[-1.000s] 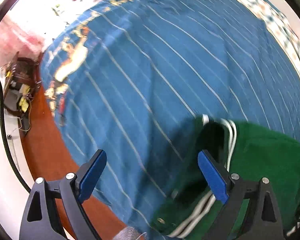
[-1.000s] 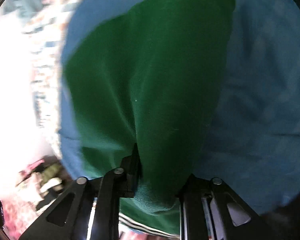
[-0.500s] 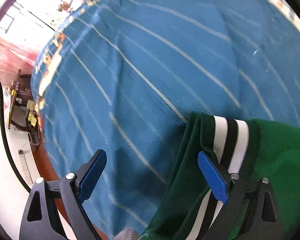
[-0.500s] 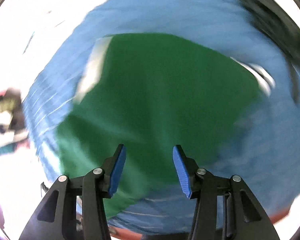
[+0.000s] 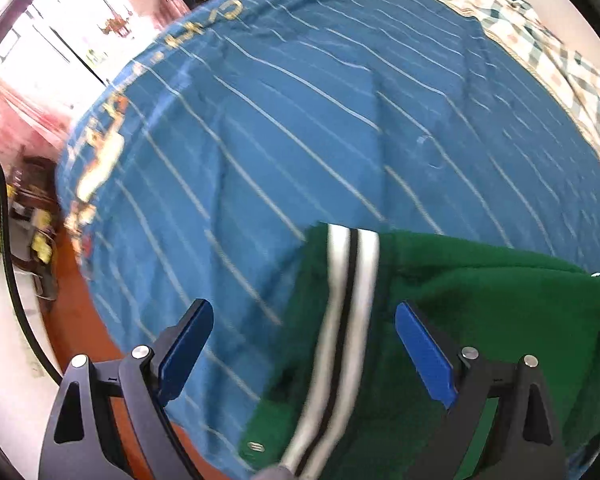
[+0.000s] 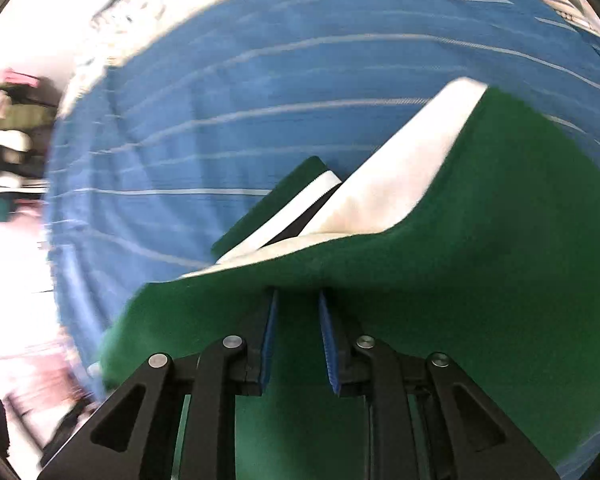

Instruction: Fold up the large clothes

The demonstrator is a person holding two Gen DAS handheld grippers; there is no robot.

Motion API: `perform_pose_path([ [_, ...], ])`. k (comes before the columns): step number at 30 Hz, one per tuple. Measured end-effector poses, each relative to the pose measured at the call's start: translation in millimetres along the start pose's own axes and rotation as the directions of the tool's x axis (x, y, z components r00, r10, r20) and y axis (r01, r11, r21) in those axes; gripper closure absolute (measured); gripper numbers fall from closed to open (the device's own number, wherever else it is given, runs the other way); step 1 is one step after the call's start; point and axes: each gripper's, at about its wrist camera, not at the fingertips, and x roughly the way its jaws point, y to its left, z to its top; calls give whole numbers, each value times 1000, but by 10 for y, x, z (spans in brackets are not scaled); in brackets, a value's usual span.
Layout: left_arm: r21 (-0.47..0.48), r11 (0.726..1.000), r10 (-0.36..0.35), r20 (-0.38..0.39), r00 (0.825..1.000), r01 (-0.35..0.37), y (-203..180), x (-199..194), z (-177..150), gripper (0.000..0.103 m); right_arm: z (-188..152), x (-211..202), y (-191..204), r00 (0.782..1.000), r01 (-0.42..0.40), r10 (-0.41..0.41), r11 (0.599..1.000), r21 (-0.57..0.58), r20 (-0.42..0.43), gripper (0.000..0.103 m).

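Observation:
A green garment (image 5: 480,304) with a white-and-black striped band (image 5: 350,280) lies on a blue sheet with thin white stripes (image 5: 300,120). My left gripper (image 5: 304,348) is open and empty, its blue pads straddling the striped band just above it. In the right wrist view the green garment (image 6: 500,220) shows a white inner side (image 6: 400,176) and a striped band (image 6: 300,208). My right gripper (image 6: 296,336) has its jaws narrowed on a raised fold of the green cloth at its near edge.
A checked cloth (image 5: 540,52) borders the blue sheet at the far right. An orange-brown wooden edge (image 5: 80,320) runs along the sheet's left side, with a black cable (image 5: 8,240) and clutter (image 5: 32,216) beyond it.
My right gripper let go of the green garment, opened, then moved in and closed on a fold at its near edge. My left gripper stayed open and shifted over the striped band.

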Motion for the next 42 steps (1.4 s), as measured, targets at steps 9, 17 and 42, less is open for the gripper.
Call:
perform_pose_path([
  [9,5,998,-59,-78,995,59,-343,691,132,54,191,-923,-442,992,28,-18,996,-79,128,21],
  [17,66,998,-17,-30,999,19,-477,650,87,57,799,-293,-599,986,165,-166,971,-174,6,21],
  [42,-125,985,-115,52,992,120,325,-234,-315,12,305,-893,-327,995,81,-71,982,-173,64,38],
])
